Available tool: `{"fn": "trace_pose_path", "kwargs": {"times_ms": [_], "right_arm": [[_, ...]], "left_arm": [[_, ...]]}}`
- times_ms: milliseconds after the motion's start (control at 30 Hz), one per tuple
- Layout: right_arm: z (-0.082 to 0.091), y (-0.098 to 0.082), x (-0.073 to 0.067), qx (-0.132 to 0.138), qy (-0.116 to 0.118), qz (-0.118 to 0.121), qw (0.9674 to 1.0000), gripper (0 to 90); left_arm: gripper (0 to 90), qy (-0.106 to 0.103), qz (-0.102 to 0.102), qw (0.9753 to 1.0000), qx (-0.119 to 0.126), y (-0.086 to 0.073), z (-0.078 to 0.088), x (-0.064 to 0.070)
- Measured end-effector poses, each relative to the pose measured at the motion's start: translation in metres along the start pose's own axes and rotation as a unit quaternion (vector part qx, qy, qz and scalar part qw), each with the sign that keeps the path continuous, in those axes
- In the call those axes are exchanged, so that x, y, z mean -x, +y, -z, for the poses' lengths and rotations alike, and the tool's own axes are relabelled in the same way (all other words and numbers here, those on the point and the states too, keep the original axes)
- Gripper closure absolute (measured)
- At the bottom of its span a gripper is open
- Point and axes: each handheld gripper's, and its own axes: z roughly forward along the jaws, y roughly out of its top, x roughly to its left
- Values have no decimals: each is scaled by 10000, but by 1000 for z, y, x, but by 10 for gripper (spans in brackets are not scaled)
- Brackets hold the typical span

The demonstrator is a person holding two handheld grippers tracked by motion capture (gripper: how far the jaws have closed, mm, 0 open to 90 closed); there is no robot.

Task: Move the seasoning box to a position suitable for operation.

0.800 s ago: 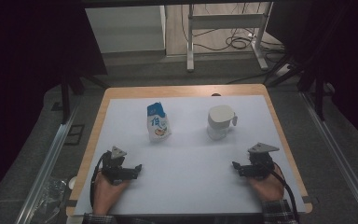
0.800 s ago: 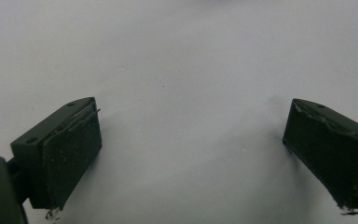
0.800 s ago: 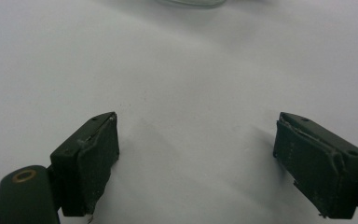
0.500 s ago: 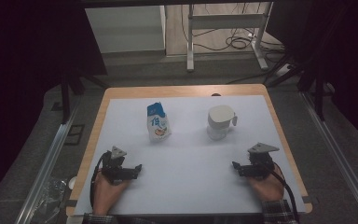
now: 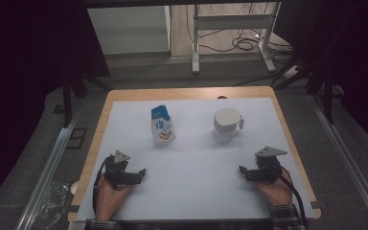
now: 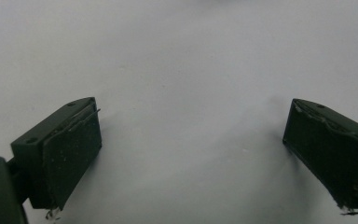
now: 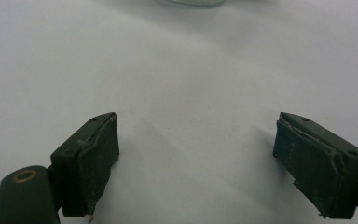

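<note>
Grippers are both resting low at the near edge of the white table sheet (image 5: 191, 191), one in each of your hands. Your left gripper (image 5: 141, 172) is standing with its jaws spread wide; in the left gripper view its pads (image 6: 72, 154) are framing nothing but bare sheet. Your right gripper (image 5: 242, 171) is likewise gaping wide, its pads (image 7: 93, 163) holding and touching nothing. Both are pointing inward toward each other, well apart. The blue-and-white carton (image 5: 162, 125) is standing upright toward the far left of the sheet; the white jug (image 5: 226, 125) is sitting to its right, well apart from both grippers.
</note>
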Motion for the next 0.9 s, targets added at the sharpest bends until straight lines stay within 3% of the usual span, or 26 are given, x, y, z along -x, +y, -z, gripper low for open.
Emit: {"fn": "trace_pose_path", "kwargs": {"times_ms": [400, 467, 667, 767, 900], "right_arm": [[1, 1, 2, 47, 27, -60, 10000, 185], [2, 3, 4, 180, 157, -65, 9997, 228], [2, 12, 9, 381, 257, -112, 9989, 230], [3, 17, 13, 482, 219, -196, 9984, 229], [4, 27, 15, 648, 176, -113, 9977, 231]], "left_arm": [[39, 2, -2, 10000, 1, 0, 0, 0], [39, 2, 0, 10000, 1, 0, 0, 0], [39, 3, -1, 10000, 2, 0, 0, 0], [39, 4, 0, 10000, 3, 0, 0, 0], [39, 5, 0, 10000, 3, 0, 0, 0]]}}
